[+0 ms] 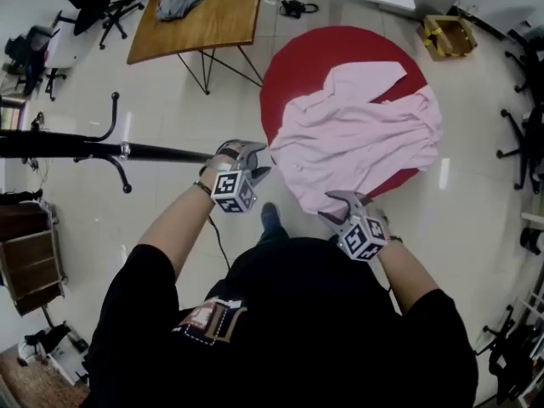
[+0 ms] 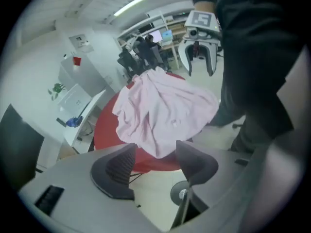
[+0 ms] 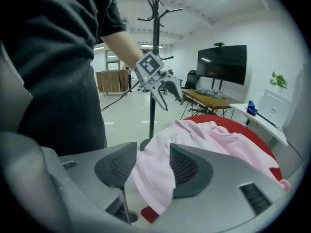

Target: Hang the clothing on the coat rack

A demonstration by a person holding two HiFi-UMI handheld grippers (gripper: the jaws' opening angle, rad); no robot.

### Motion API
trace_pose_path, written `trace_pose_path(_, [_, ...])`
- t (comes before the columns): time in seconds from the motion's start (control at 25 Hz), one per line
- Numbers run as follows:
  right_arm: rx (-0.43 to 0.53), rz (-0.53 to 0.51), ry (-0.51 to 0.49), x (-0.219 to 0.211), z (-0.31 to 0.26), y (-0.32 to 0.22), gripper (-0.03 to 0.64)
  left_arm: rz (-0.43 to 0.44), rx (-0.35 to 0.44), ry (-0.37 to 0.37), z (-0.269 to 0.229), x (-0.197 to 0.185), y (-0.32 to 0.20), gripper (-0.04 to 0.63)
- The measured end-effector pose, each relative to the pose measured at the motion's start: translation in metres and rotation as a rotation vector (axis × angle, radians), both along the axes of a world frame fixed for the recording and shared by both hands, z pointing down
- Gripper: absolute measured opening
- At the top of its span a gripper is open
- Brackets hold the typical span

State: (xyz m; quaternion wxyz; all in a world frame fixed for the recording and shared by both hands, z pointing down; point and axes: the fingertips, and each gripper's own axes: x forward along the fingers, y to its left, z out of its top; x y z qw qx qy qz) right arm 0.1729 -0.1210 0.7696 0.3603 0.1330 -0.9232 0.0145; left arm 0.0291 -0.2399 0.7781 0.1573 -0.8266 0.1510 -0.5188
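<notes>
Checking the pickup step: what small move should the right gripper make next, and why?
Probably close the right gripper on the pink shirt: its hem hangs between the open jaws, not yet pinched, off the red table.

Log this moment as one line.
stage: pre-grasp | left tongs: open, empty | right tongs: open, pink shirt hem between | pink shirt: on red table | coat rack: bare

Bright, even indoor light all round. Ceiling light (image 2: 130, 5) blazing white in the left gripper view, blown out. Pale glare streaks on the glossy floor (image 1: 444, 173) in the head view. Shadows soft and faint. Heavy fisheye bending in both gripper views, black vignette at the corners. Nearest foreground soft, out of focus.
</notes>
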Motion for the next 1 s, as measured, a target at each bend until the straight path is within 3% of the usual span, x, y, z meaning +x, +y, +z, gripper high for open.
trace_pose_path(0.12, [0.008,-0.083,0.057,-0.013,0.035,0.010,0.263,0.065,0.025,-0.121,0.026,-0.011,-0.008,0.315])
trace_pose_path(0.2, [0.021,-0.138,0.092,-0.019,0.050,0.016,0.298,0.103,0.054,-0.173,0.035,-0.010,-0.017,0.325])
trace_pose_path(0.44, [0.136,-0.254,0.205,-0.023,0.083,0.038,0.399,0.190,0.112,-0.265,0.071,-0.004,-0.028,0.325])
trace_pose_path(0.68, [0.265,-0.268,0.289,-0.028,0.113,0.013,0.399,0.235,0.181,-0.404,0.108,-0.016,-0.043,0.325])
trace_pose_path(0.8, [0.310,-0.225,0.291,-0.031,0.114,0.002,0.399,0.237,0.196,-0.402,0.113,-0.001,-0.042,0.325])
trace_pose_path(0.84, [0.322,-0.208,0.290,-0.032,0.112,-0.002,0.391,0.240,0.208,-0.390,0.115,0.005,-0.043,0.325])
trace_pose_path(1.0, [0.340,-0.129,0.263,-0.035,0.102,-0.015,0.181,0.292,0.208,-0.379,0.118,0.015,-0.039,0.259])
